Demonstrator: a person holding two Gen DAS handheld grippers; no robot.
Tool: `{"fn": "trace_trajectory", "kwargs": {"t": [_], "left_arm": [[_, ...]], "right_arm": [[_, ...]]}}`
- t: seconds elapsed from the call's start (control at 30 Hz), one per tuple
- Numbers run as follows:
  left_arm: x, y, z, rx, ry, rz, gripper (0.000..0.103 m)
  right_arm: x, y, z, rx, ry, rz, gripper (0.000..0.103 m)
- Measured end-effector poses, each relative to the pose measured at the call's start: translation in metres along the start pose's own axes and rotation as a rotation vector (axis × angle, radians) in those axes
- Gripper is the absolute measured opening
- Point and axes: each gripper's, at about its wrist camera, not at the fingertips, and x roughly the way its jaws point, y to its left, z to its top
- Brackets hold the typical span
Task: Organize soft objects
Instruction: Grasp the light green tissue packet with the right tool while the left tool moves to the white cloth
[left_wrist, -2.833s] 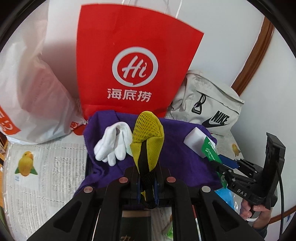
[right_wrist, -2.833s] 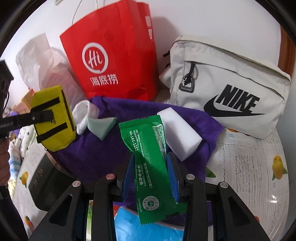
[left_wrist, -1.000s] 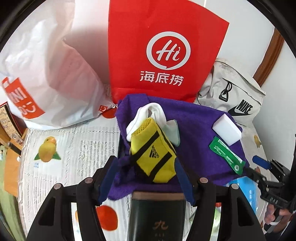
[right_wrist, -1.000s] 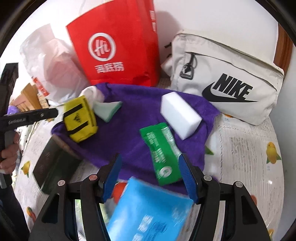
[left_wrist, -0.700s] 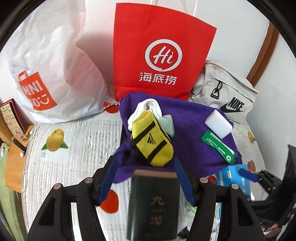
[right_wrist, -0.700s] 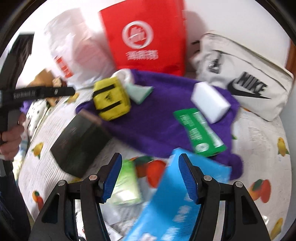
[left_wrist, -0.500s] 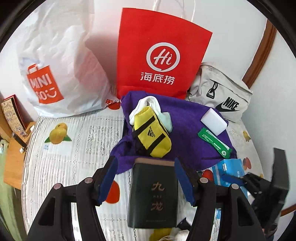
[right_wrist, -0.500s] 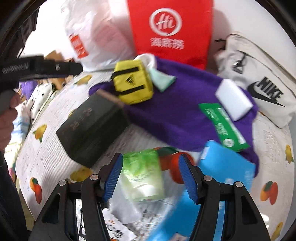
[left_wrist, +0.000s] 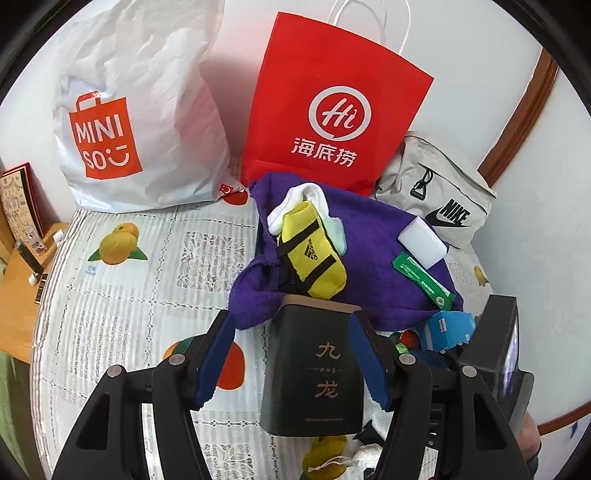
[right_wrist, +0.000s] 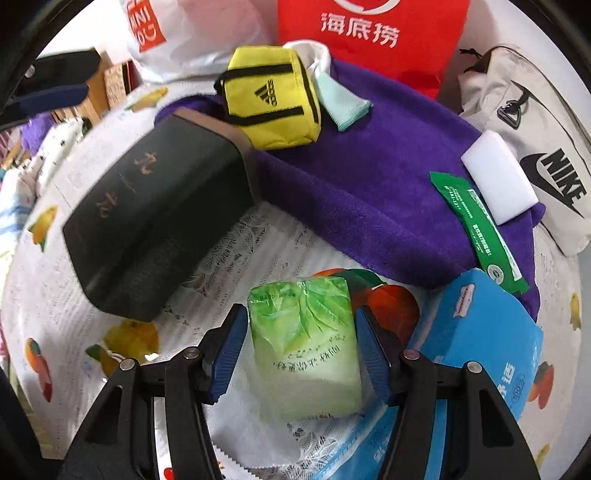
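Crowding the green tissue pack (right_wrist: 306, 347): dark box (right_wrist: 155, 218), blue pack (right_wrist: 480, 332), purple towel (right_wrist: 369, 177).

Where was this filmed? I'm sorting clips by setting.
Probably a home, on a table: a fruit-print lace tablecloth, shopping bags and a Nike pouch stand against a white wall.

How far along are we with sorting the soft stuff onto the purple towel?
Done: yellow pouch, sponge and green sachet lie on the towel. In hand: right claw, closing, straddles the green tissue pack, not yet gripped. Left: blue pack, still off the towel. Left claw is open and empty.
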Motion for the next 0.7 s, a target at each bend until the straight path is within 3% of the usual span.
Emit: {"fn": "trace_trajectory", "kwargs": {"t": [0.07,0.1,0.2,0.33,0.7], "left_arm": [[0.0,0.002,0.0,-0.005,-0.002,-0.004,0.062],[0.0,0.004,-0.001,-0.008,0.0,-0.008,0.062],[0.001,0.007,-0.002,-0.013,0.007,-0.008,0.062],[-0.002,0.009,-0.005,-0.011,0.004,-0.006,0.062],[-0.025,-0.01,-0.026,0.045,-0.002,0.007,0.062]], "right_arm": [[0.005,0.004,0.003,-0.022,0.011,-0.034,0.06],[0.007,0.006,0.003,-0.028,0.012,-0.039,0.053],[0.005,0.008,0.003,-0.037,-0.019,0.007,0.05],[-0.008,-0.004,0.0,0.023,-0.059,0.062,0.05],[-0.074,-0.022,-0.016,0.117,-0.22,0.056,0.05]]}}
